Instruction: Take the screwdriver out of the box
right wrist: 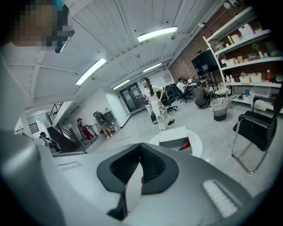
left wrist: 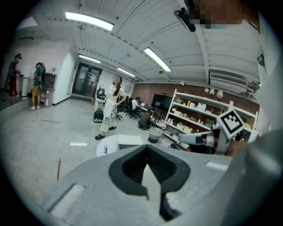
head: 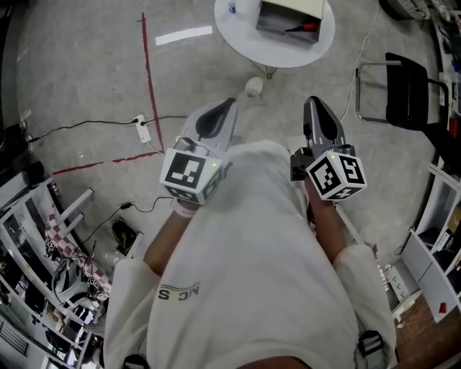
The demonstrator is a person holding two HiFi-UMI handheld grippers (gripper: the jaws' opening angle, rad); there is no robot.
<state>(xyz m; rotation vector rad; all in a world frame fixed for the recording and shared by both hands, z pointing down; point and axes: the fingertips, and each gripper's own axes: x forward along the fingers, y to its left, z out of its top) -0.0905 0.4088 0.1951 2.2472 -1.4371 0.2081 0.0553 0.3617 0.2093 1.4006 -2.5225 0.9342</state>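
Screwdriver [head: 307,27], red handle, lies inside the box [head: 292,9], toward the box's right side. Not out yet. The box sits on a small round white bench [head: 241,39] at 12 o'clock from the person, well apart from both tongs. The right gripper view shows the same: red handle [right wrist: 185,144] in the open box [right wrist: 173,134], far off.

Left tongs [head: 230,105] are closed on nothing, pads meeting at the tip [left wrist: 147,147]. Right tongs [head: 314,102] are also closed and empty [right wrist: 140,145]. Both are held out in front of the chest, pointing toward 12 o'clock and tipped slightly down.

Black chair [head: 407,90] at 2 o'clock. Power strip [head: 143,128] with a cable [head: 86,124] on the floor at 10 o'clock.

Risks, my guess:
- Tongs arrive shut, so they poke the box instead of gripping. They need opening first.
- The box looks light and the bench small. A nudge from the tongs could slide or tip the box off the edge.
- The handle lies close to the box wall, so one jaw may catch the wall or pinch only the thin shaft, and the tool slips.
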